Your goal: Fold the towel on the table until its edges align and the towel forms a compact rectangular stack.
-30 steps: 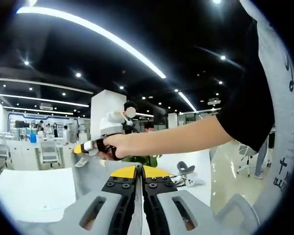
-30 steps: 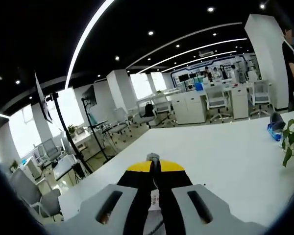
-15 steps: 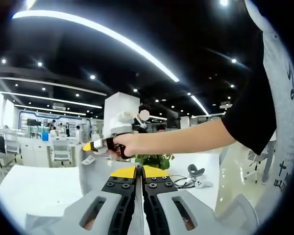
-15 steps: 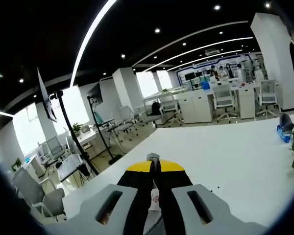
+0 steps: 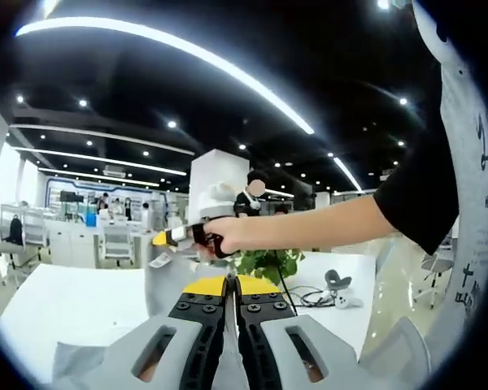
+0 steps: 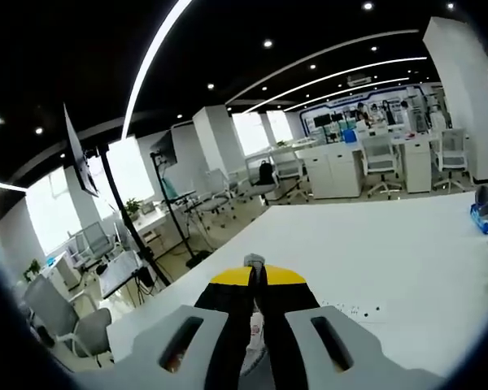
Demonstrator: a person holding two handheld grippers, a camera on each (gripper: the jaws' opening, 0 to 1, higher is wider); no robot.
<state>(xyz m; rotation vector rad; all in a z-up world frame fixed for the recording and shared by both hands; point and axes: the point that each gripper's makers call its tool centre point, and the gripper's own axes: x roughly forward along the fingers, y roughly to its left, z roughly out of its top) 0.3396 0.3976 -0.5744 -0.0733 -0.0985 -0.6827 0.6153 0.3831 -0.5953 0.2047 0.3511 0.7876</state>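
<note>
While both hand-held grippers clamp towel (image 5: 226,357) corners aloft, right hand-held gripper (image 5: 164,239) sits 11 o'clock of left hand-held gripper (image 5: 226,286); desk (image 6: 390,260) below.

Right gripper (image 6: 255,280), fingers (image 6: 278,305) pinched on the gray towel (image 6: 254,375), held above a white desk (image 6: 390,260).

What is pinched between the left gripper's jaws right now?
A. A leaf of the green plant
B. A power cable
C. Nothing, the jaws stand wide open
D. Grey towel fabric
D. In the left gripper view the left gripper has its jaws closed together on the grey towel, whose cloth runs up from between them toward the right gripper.
</note>
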